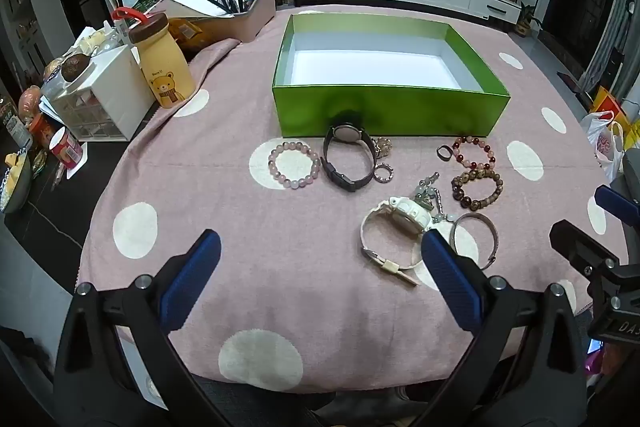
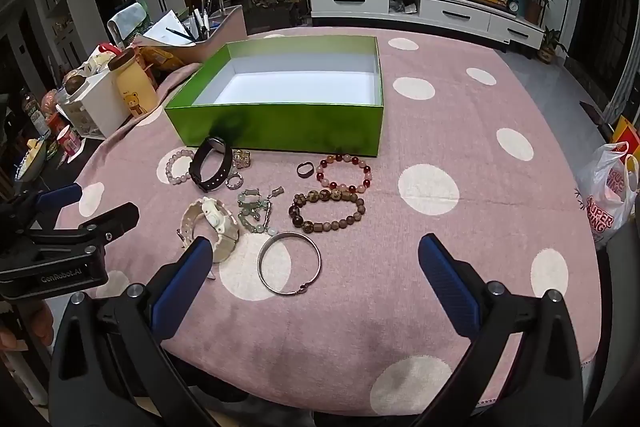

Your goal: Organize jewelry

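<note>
**Tangles waiting beside the box**

We are hovering both grippers, left (image 1: 320,247) and right (image 2: 314,257), jaws wide and empty. The jewelry is lying clustered before the empty box (image 2: 276,127); grabbing the white watch (image 2: 212,223) risks dragging the touching chain (image 2: 256,207).

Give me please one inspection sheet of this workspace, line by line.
Surface: pink cloth with white dots, covering the table.
Job's things: green box open, nothing inside; in front of it lie a pink bracelet, black watch, white watch, bangle, brown bracelet, red bracelet, two small rings, a charm chain.
Clutter: bear bottle, white drawer unit and pen bin at the far left.
Grippers: left gripper open, holding nothing; right gripper open, holding nothing.
Cables: nothing seen on the table.
Surroundings: TV cabinet behind; plastic bag at right.
</note>
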`<state>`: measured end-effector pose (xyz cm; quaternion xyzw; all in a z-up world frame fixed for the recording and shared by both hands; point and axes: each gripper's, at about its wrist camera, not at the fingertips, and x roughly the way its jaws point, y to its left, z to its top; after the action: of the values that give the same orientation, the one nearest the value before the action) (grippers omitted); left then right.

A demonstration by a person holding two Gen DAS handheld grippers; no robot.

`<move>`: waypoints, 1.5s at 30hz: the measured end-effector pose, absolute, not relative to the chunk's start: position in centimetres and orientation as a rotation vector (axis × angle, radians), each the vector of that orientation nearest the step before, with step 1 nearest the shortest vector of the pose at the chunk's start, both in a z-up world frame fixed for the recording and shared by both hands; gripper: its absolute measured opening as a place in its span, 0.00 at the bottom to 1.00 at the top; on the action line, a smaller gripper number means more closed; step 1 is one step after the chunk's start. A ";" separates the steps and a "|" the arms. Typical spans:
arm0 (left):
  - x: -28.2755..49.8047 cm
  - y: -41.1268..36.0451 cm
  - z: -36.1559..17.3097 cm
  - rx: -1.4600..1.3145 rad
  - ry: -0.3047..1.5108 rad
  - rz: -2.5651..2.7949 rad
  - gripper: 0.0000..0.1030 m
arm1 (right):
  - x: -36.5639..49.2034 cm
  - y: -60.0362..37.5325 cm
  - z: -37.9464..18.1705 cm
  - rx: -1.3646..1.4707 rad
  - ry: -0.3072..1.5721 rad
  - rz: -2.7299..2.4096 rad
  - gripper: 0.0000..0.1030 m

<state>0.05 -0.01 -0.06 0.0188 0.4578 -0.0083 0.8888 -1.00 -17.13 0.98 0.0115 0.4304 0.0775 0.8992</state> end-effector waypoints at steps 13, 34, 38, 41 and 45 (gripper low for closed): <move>0.0 -0.1 -0.3 0.053 0.944 -0.012 0.98 | -1.1 -17.1 1.0 0.021 0.896 0.162 0.99; -0.2 -0.1 0.1 0.056 0.939 -0.009 0.98 | -1.1 -16.7 0.9 0.016 0.894 0.166 0.99; -0.3 -0.2 0.3 0.057 0.939 -0.010 0.98 | -1.1 -16.7 1.0 0.015 0.893 0.166 0.99; -0.3 -0.3 0.3 0.057 0.938 -0.010 0.98 | -1.2 -16.7 1.0 0.016 0.893 0.166 0.99; -0.3 -0.3 0.3 0.057 0.939 -0.010 0.98 | -1.2 -16.7 1.0 0.016 0.893 0.167 0.99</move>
<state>-0.34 -0.30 0.34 0.0275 0.4524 -0.0050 0.8914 -1.17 -16.68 1.03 0.0076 0.4312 0.0808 0.8986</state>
